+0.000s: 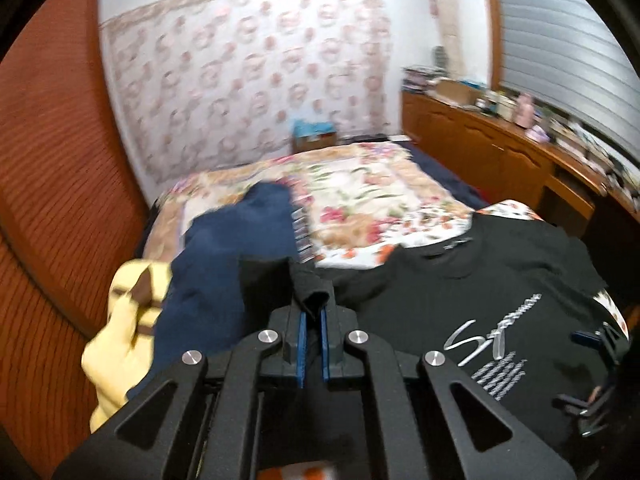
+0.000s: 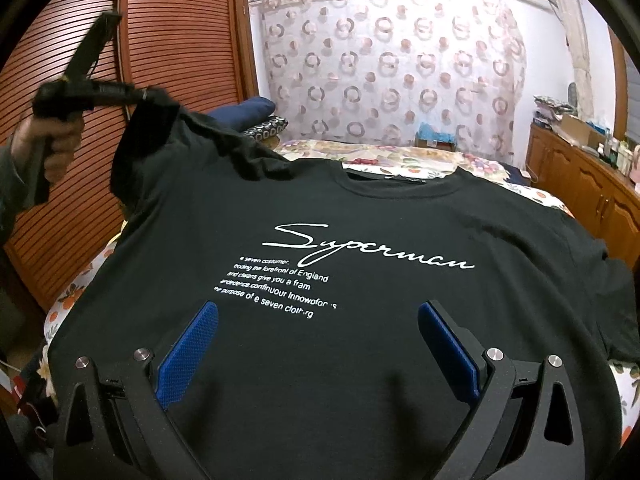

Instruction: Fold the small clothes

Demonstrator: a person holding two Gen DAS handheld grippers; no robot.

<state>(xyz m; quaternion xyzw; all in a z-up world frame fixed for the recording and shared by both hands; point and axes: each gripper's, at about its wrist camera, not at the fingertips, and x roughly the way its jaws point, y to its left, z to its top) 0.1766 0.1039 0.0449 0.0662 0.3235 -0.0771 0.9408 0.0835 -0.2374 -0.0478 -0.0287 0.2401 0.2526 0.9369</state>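
Note:
A black T-shirt (image 2: 360,216) with white "Superman" lettering lies face up on the flowered bed; it also shows in the left wrist view (image 1: 472,280). My left gripper (image 1: 314,320) is shut on the shirt's left sleeve (image 1: 312,292) and holds it lifted; in the right wrist view the left gripper (image 2: 140,94) is at upper left with the sleeve raised. My right gripper (image 2: 318,344) is open, hovering over the shirt's lower front, with its blue pads (image 2: 188,352) spread wide. It also shows at the right edge of the left wrist view (image 1: 596,340).
A navy garment (image 1: 224,256) and a yellow garment (image 1: 120,336) lie to the left of the shirt on the bedspread (image 1: 360,200). A slatted wooden wardrobe (image 2: 168,40) stands at the left. A wooden cabinet (image 2: 580,184) with clutter runs along the right.

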